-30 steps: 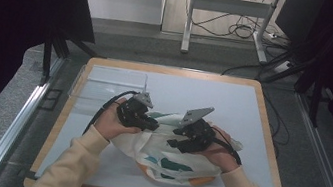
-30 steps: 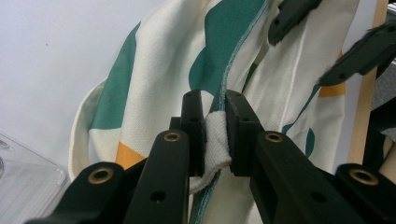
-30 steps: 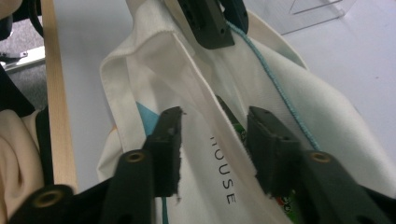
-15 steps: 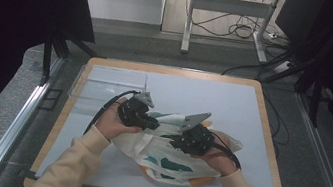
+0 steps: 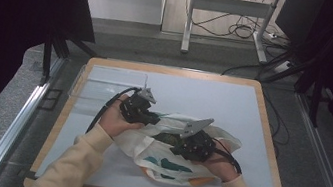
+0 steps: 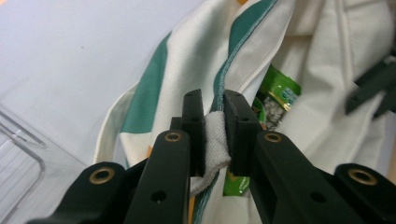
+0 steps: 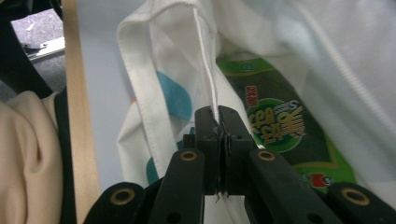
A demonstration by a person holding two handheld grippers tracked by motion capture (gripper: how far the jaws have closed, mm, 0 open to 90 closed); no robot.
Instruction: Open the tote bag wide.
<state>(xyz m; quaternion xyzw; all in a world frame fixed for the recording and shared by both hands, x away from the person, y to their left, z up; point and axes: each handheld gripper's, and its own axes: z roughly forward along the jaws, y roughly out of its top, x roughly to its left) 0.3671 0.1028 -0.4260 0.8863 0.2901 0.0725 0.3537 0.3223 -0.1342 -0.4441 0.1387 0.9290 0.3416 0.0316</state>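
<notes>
A white cloth bag (image 5: 164,161) with green and orange patches lies on the grey mat between my hands. A green snack packet (image 5: 167,137) sits in its mouth. My left gripper (image 5: 155,120) is at the bag's left rim. In the left gripper view it (image 6: 215,126) is shut on a bunched fold of the bag's (image 6: 154,93) green-trimmed rim, with the packet (image 6: 278,88) just beyond. My right gripper (image 5: 173,150) is at the near right of the opening. In the right gripper view it (image 7: 218,126) is shut on the bag's (image 7: 149,84) thin rim edge, beside the packet (image 7: 275,121).
A clear plastic tray (image 5: 105,84) stands at the mat's back left corner. The mat (image 5: 233,104) is framed by a wooden table edge (image 5: 273,141). My right gripper (image 6: 373,86) appears at the right edge of the left gripper view. A cream sleeve (image 7: 23,154) lies close by.
My right gripper has shifted slightly toward the near edge and down onto the bag's rim. The left hand has kept still on its fold.
</notes>
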